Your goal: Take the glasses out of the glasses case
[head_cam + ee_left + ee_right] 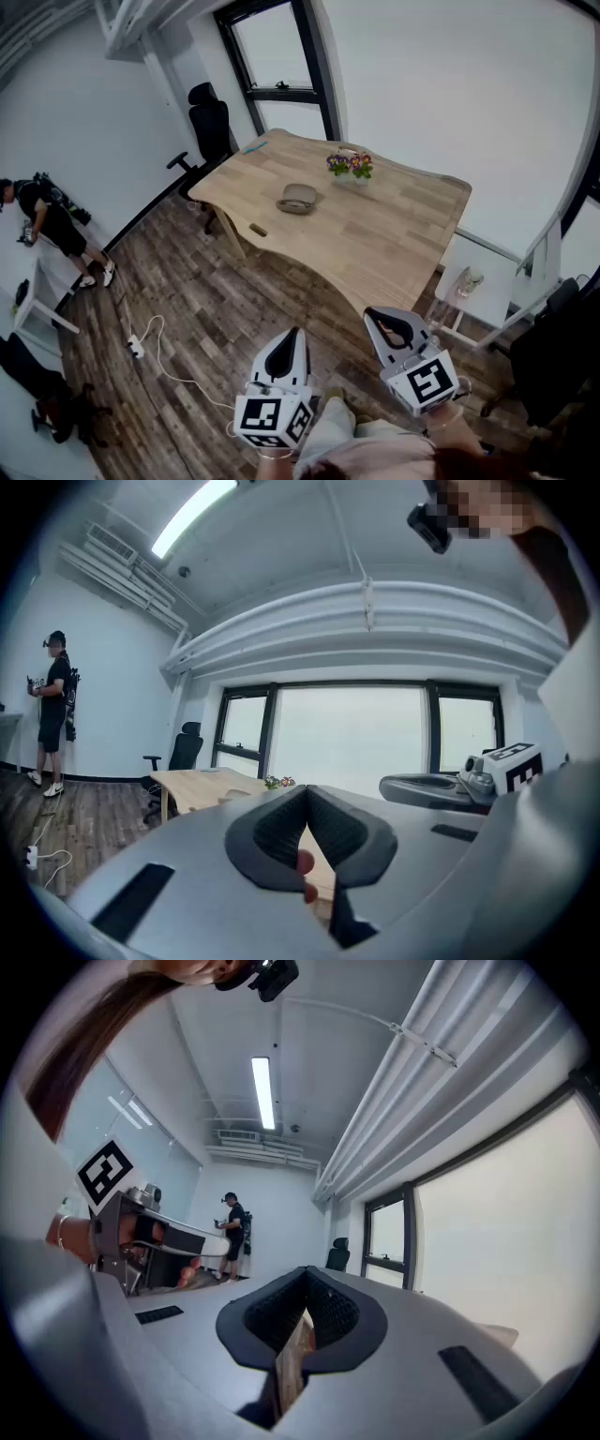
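Left tool [307, 797] was clenched, jaws pressed together with nothing between them. Right tool [305, 1274] was the same deal, closed up and empty. Both hung side by side over the wood floor [187, 281], short of the near edge of the bench [394, 244]. The glasses case [298, 198] sat well apart from them on the bench, toward its left end, roughly midway between the near and far edges. A little flower pot [350, 166] stood near the far edge, just beyond the case.

Bright daylight from windows [281, 56], ceiling tube lit, fisheye-warped edges
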A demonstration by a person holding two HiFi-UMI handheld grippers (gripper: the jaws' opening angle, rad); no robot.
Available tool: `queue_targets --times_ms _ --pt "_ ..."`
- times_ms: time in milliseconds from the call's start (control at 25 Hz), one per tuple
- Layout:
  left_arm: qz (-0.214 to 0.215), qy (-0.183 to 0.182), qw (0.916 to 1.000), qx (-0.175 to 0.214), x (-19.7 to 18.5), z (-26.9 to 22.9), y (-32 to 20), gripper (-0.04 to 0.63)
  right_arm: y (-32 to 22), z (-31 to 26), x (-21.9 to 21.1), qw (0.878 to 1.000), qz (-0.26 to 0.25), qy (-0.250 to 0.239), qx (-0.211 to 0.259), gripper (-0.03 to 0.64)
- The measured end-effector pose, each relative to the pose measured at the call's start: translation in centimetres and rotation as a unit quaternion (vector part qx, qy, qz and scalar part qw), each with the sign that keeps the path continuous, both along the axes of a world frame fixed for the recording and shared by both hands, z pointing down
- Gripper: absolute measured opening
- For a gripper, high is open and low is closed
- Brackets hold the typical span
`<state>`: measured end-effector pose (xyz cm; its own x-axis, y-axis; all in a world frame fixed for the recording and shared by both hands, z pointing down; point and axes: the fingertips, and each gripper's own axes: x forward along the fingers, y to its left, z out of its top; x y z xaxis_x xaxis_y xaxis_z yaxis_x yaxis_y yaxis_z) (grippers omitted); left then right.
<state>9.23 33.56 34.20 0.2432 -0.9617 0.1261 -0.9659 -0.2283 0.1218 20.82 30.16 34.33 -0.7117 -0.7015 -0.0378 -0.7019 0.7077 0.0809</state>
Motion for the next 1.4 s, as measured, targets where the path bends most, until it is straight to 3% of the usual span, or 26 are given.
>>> queue_targets --times_ms 480,1400 --pt "0.01 0.006 0.9999 -0.002 0.3 0.3 -1.3 0.002 -1.2 -0.2 -0.1 1.0 0.005 -0.012 -0.002 0.0" --pt "0.048 0.014 0.9987 -0.004 -7.2 0.9 -10.1 0.002 -9.6 0.2 -8.1 1.0 0.027 -0.015 -0.006 0.002"
